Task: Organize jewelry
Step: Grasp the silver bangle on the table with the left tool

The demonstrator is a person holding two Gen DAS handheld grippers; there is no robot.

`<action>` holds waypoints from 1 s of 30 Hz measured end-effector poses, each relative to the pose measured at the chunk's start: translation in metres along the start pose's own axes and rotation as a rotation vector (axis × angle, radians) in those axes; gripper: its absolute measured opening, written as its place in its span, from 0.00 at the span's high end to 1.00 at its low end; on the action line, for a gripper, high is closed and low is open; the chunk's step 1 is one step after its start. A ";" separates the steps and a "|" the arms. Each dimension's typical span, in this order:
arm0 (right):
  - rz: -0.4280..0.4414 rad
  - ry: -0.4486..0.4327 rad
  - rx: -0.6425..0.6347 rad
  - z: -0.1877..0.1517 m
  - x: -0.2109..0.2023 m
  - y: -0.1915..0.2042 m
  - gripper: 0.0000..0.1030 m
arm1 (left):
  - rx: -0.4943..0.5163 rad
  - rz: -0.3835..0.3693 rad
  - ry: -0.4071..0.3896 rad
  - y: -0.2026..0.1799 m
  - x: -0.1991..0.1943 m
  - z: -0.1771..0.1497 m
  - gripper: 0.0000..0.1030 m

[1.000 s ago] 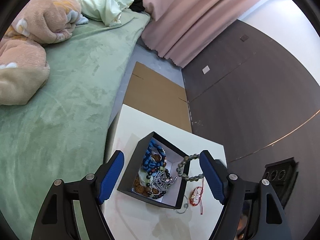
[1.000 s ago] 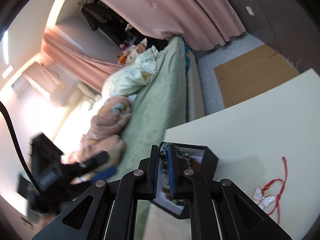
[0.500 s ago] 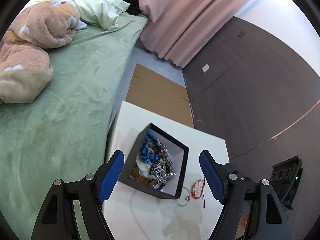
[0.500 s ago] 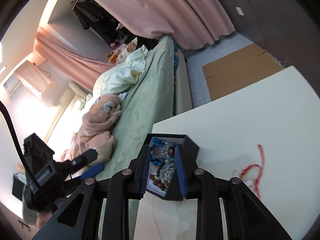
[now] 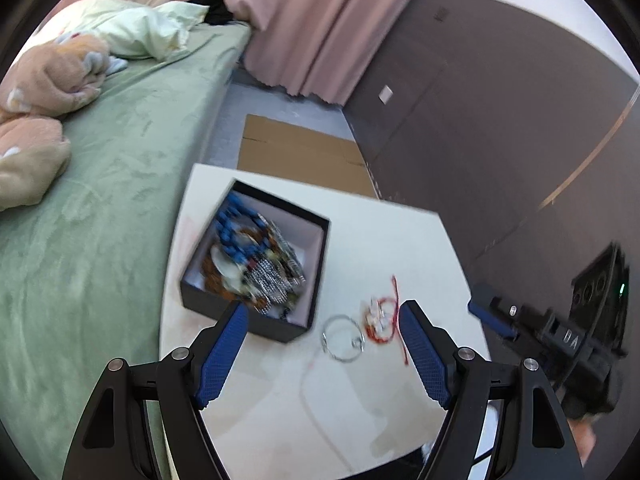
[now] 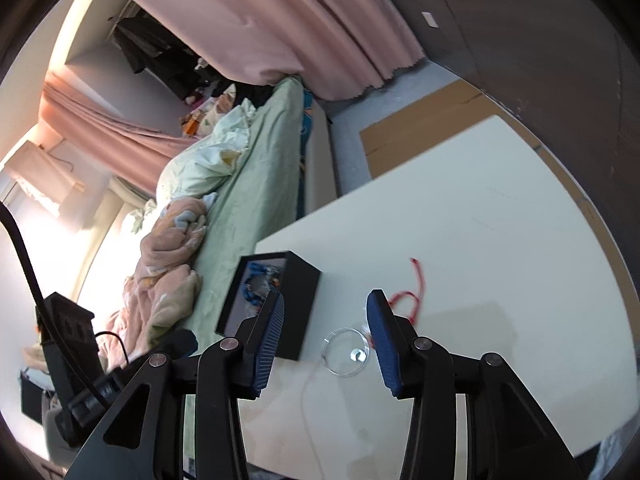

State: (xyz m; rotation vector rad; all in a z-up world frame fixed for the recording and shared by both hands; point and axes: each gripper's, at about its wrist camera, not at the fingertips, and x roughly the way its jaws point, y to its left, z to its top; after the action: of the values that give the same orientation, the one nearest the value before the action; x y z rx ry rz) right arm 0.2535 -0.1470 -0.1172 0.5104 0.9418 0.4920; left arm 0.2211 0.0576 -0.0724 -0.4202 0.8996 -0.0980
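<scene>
A black box (image 5: pixel 308 272) with a white lining stands on the white table (image 5: pixel 376 232), holding several pieces of jewelry (image 5: pixel 256 256): blue beads, a sparkly silver piece, brown beads. A silver ring (image 5: pixel 343 338) and a red string bracelet (image 5: pixel 384 316) lie on the table right of the box. My left gripper (image 5: pixel 324 312) is open and empty above the box's near edge and the ring. My right gripper (image 6: pixel 326 304) is open and empty over the silver ring (image 6: pixel 346 346), with the box (image 6: pixel 300 292) to its left and the red string bracelet (image 6: pixel 412 296) behind its right finger.
A green bed (image 5: pixel 100 208) with a peach blanket (image 5: pixel 44 84) and a pale pillow runs along the table's left side. Flat cardboard (image 5: pixel 296 156) lies on the floor beyond the table. A dark wall (image 5: pixel 500 128) and pink curtain (image 5: pixel 304 20) stand behind.
My right gripper let a grey bead bracelet go at the box, opened wide and pulled back toward the ring. My left gripper drew back, so more of the table shows.
</scene>
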 end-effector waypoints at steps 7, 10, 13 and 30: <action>-0.032 0.002 0.035 -0.006 -0.016 -0.023 0.57 | 0.045 0.044 0.037 -0.020 0.020 -0.027 0.45; -0.041 0.009 0.050 -0.008 -0.020 -0.032 0.57 | 0.029 0.046 0.052 -0.020 0.029 -0.034 0.51; -0.053 0.014 0.064 -0.009 -0.023 -0.039 0.57 | 0.000 0.060 0.065 -0.018 0.042 -0.039 0.59; -0.095 0.061 0.161 -0.008 -0.025 -0.071 0.57 | 0.027 0.268 0.056 -0.033 0.101 -0.060 0.65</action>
State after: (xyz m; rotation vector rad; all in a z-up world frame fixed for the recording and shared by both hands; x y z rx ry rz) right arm 0.2467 -0.2154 -0.1482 0.5959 1.0646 0.3490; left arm 0.2407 -0.0170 -0.1674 -0.2699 1.0015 0.1245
